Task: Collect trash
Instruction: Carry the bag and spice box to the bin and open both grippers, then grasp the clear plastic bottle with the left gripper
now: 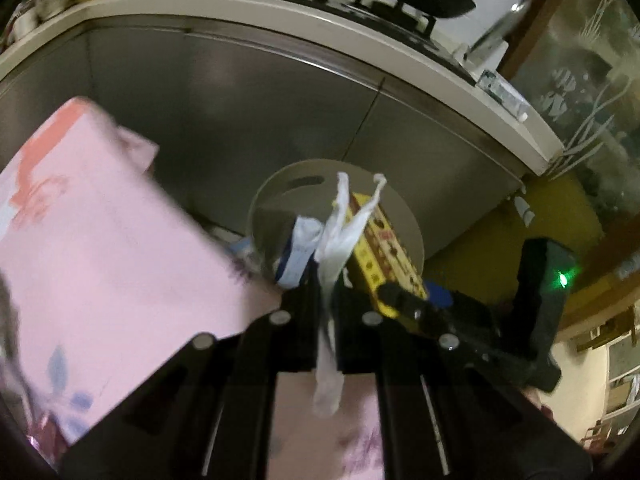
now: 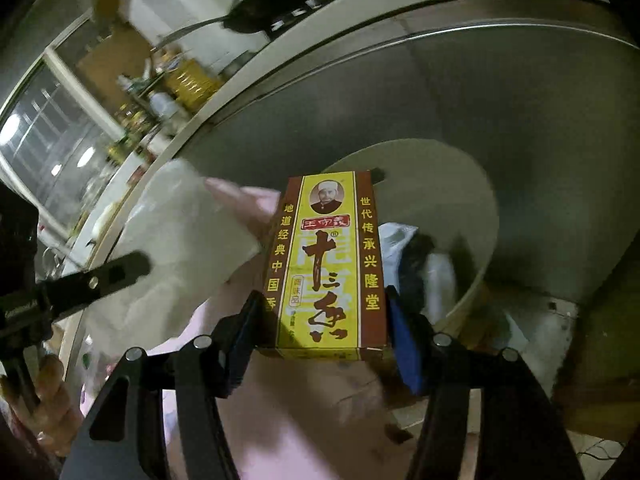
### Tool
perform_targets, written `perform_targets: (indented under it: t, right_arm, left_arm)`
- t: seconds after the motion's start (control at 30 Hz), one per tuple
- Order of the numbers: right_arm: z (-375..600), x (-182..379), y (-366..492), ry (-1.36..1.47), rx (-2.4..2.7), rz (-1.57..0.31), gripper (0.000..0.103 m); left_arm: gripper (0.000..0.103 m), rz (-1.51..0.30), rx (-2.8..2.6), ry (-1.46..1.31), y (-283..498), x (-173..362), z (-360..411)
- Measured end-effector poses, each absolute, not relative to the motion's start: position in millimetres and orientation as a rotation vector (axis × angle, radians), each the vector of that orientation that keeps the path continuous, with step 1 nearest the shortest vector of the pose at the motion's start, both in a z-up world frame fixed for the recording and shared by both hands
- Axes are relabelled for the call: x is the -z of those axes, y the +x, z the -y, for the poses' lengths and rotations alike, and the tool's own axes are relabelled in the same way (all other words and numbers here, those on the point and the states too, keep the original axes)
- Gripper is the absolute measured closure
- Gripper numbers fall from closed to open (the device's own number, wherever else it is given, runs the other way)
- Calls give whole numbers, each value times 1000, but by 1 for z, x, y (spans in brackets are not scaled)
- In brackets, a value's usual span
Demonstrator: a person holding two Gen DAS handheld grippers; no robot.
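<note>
Right fingers (image 2: 404,340) flanking yellow spice box (image 2: 326,264), above bin (image 2: 468,196).

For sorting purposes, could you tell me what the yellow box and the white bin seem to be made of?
Yellow box: likely thin printed cardboard, slightly glossy; it shows flat panels, crisp folded edges and printed text. White bin: probably moulded plastic, matte off-white, with a smooth thin curved wall and a slot cut near the rim.

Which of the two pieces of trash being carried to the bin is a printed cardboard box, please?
The yellow and brown box in the right claw. The left claw pinches only a limp white plastic bag, plain and crumpled, above the round bin.
</note>
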State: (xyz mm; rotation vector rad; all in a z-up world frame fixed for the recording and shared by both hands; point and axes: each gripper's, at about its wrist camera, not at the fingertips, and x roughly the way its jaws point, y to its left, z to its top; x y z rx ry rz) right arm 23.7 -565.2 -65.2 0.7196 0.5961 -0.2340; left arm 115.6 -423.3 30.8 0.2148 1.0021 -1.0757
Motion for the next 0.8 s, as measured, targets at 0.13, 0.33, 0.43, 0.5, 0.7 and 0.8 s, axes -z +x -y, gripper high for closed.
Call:
perform_targets:
  t: [0.13,0.33,0.43,0.5,0.7,0.8]
  right_arm:
    - [588,76,28,767,276,-582,38]
    - [598,81,17,795,305,-517,23]
    - [597,78,9,801,305,-497,23]
    - [588,72,2,792,295,-471,23]
    - [551,49,4,704,215,-446,32]
    - [525,40,15,655,138,-466,38]
  left_arm:
    - [80,-1017,1038,247,119,-15,465]
    - [52,-1048,940,266,125,6,468]
    - [52,-1036,942,231,118,1,437]
    - [52,-1012,946,230,106,-3,413]
    - [52,-958,881,268,59,1,317]
    - [52,-966,790,253,43,8,258]
